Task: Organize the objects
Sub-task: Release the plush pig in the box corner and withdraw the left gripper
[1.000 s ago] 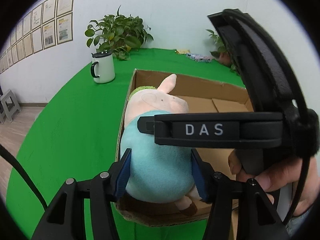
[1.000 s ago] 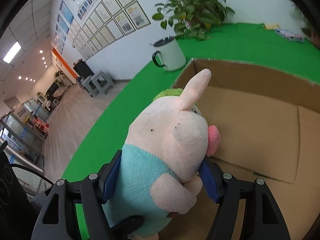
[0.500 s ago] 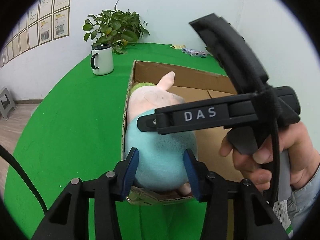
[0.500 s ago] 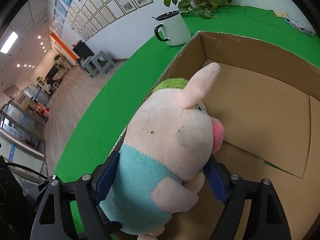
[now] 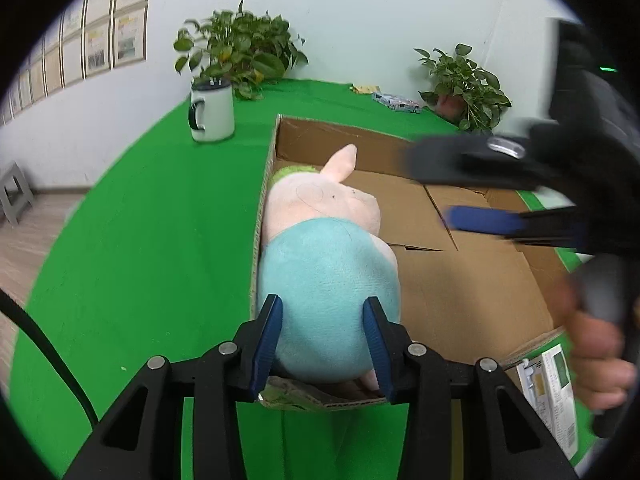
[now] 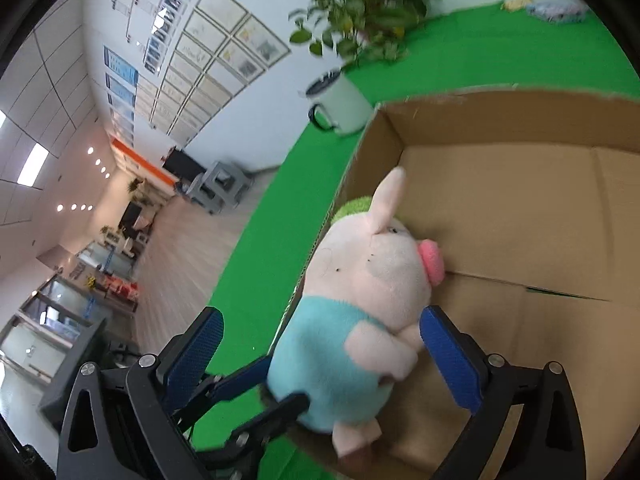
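Plush pig [image 5: 328,280] stands in cardboard box [image 5: 460,296], frame centre, against its left wall. Left gripper [image 5: 324,340] closing onto its body; right gripper [image 6: 320,360] opening, clear. Handover step; next, reposition or release.

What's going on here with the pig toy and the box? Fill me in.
A person is working two handheld grippers over a cardboard box on a green table. The plush pig sits inside the box against its left wall. The left gripper is closing on the pig's blue body, its pads pressing both sides. The right gripper is opening, with its pads clear of the toy. It looks like a handover from right to left. A white mug stands outside the box.
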A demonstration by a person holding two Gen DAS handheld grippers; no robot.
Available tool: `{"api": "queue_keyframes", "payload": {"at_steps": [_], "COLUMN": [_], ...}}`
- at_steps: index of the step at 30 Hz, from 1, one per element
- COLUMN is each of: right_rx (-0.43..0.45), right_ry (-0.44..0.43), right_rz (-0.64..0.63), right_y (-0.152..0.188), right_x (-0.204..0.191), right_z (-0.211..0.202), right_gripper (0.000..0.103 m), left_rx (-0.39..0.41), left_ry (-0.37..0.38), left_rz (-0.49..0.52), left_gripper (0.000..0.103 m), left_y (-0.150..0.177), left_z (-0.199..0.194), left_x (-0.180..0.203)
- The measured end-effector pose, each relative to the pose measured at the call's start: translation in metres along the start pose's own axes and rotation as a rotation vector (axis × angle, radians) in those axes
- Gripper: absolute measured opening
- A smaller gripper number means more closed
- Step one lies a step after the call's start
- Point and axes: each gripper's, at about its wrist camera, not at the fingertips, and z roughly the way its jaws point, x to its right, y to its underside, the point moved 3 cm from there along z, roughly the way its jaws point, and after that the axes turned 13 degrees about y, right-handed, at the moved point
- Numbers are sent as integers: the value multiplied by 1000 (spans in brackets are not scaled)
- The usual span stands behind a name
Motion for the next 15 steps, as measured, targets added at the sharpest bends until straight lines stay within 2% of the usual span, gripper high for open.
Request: {"api": "queue_keyframes", "payload": {"at_steps": [2, 4, 6, 7, 9, 12, 15], "right_rx": [62, 124, 169, 203, 258, 310, 337], "right_ry": [106, 189, 236, 271, 331, 386, 494], "right_rz": [-22, -40, -40, -32, -13, 37, 76], "right_y": [12, 34, 60, 74, 104, 160, 203], "right_x": [-4, -8, -9, -9, -4, 18, 25], "right_z": [-31, -60, -88, -103, -135, -182, -201], "right_gripper": [101, 102, 102, 102, 102, 102, 102], "left_rx": [46, 115, 185, 229, 282, 303, 311], "left_ry": [-18, -27, -34, -28, -17, 26, 103], "left_rz": [26, 67, 95, 106, 125, 168, 195], "left_gripper": [41, 50, 76, 79, 81, 82, 82], "left_y": [1, 2, 7, 12, 21, 36, 58], "left_z": [-17, -44, -71, -87, -108, -126, -134], "left_x": [8, 21, 35, 42, 57, 79, 102]}}
